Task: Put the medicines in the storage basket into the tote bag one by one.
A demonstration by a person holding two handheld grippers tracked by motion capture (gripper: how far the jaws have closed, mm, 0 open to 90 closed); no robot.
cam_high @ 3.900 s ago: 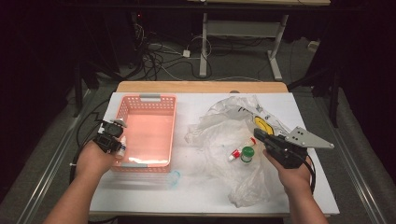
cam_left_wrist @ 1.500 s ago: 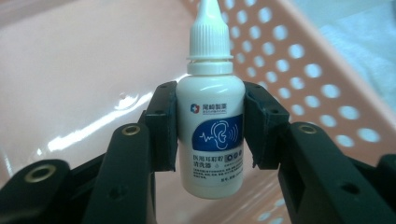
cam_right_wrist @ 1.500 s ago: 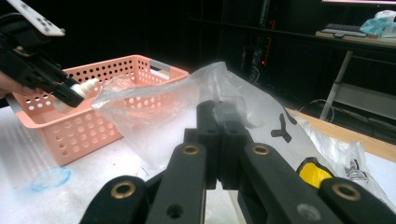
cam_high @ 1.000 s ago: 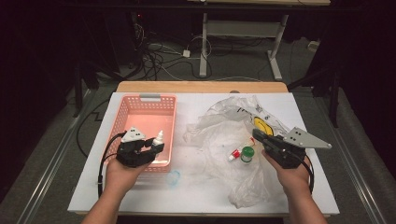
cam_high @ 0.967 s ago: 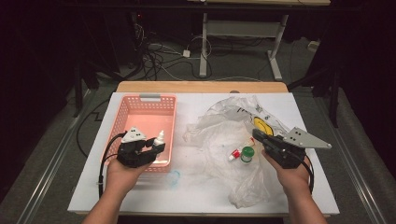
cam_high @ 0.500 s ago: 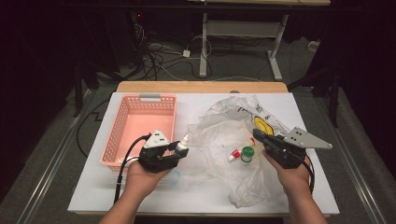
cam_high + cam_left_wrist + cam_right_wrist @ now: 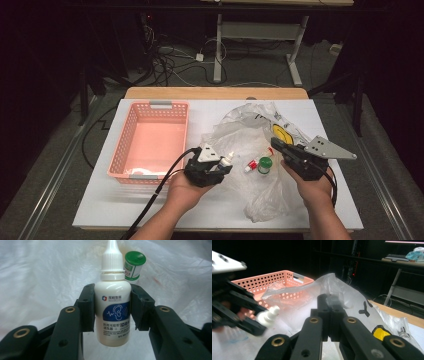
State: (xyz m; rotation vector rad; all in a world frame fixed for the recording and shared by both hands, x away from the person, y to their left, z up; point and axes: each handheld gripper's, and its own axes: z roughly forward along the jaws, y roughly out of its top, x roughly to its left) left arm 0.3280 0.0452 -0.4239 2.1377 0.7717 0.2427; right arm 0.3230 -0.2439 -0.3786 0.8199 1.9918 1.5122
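We hold the white plastic dropper bottle [image 7: 113, 307] clamped in our left gripper [image 7: 212, 170] over the tabletop's middle; our right gripper [image 7: 280, 147] pinches the clear plastic bag [image 7: 250, 135] shut. Smooth bottle could slip.

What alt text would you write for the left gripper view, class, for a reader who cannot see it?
The left gripper clamps a white dropper bottle with a blue ear label upright between its black jaws. Behind stands a small green-capped container on crinkled clear plastic.
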